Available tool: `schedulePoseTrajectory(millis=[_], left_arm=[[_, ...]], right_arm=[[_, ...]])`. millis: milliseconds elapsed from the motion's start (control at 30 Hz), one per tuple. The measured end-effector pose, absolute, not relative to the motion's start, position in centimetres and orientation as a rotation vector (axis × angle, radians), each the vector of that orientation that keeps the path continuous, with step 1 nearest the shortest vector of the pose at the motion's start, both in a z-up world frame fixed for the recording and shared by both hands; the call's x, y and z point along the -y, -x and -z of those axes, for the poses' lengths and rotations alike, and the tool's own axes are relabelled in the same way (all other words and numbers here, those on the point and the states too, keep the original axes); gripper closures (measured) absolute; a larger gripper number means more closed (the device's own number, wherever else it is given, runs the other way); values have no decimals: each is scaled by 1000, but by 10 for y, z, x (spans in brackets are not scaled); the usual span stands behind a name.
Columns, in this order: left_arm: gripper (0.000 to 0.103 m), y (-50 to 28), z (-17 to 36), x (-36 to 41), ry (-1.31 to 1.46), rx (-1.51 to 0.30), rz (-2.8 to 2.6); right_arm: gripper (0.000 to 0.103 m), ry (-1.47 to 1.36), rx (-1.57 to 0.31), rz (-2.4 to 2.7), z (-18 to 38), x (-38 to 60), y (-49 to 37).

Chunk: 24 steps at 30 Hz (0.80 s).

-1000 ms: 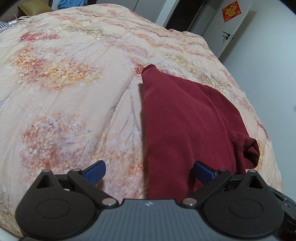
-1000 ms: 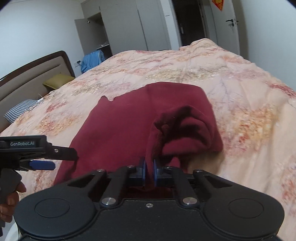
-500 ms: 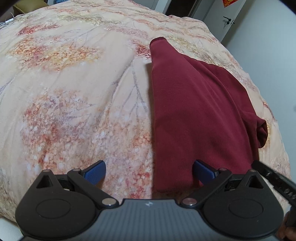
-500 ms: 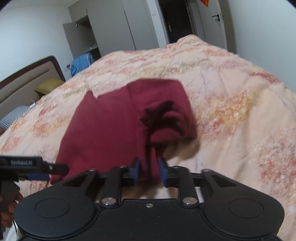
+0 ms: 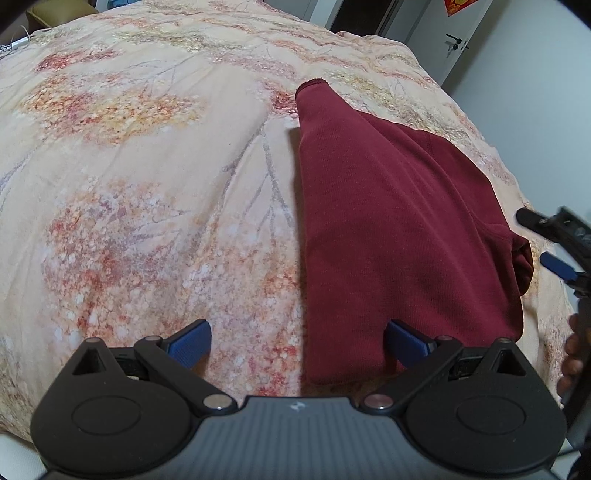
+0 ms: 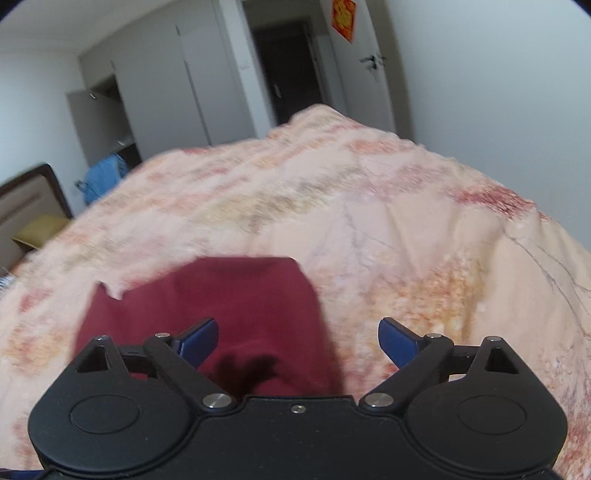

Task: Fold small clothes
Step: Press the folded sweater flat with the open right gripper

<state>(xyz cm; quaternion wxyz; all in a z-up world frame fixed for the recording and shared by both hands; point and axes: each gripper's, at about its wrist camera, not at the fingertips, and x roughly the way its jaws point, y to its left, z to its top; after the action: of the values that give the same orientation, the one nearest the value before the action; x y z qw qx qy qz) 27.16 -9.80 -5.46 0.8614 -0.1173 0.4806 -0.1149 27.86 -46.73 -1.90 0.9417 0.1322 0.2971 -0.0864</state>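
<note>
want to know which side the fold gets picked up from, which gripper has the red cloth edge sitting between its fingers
The left gripper: the red garment's near corner lies between its open fingers. The right gripper is open too, with only the garment's side beneath it.

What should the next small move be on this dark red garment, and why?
Probably bring the left hand-held gripper, open, down onto the near corner of the dark red garment lying between its fingers. The right hand-held gripper has just been opening and holds nothing; the fold lies on the floral bedspread.

- You can see a red paper sign [image 6: 343, 18] on the door [image 6: 364, 74] at one o'clock; its gold character is too blurred to read.
</note>
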Motion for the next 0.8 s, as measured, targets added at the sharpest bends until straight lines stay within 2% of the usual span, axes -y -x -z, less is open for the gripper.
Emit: schedulePoseTrajectory(millis=[67,133,333,600,800], left_arm=[[0,-272,55,98,246,-1008,243],[0,-273,56,98,248,-1012,245],[0,-275,61,97,248,-1019,253],[0,-273,58,92,270,-1009,252],[0,-274,37,87,303,-911,308]], right_arm=[[9,-236,-640,197,31,471,-278],[1,-220,-663,199,44,472,-268],[1,-264,-667,184,70,476,-242],[1,-166,-622,208,58,454,-241],[1,-260,-514,184,41,475,-242]])
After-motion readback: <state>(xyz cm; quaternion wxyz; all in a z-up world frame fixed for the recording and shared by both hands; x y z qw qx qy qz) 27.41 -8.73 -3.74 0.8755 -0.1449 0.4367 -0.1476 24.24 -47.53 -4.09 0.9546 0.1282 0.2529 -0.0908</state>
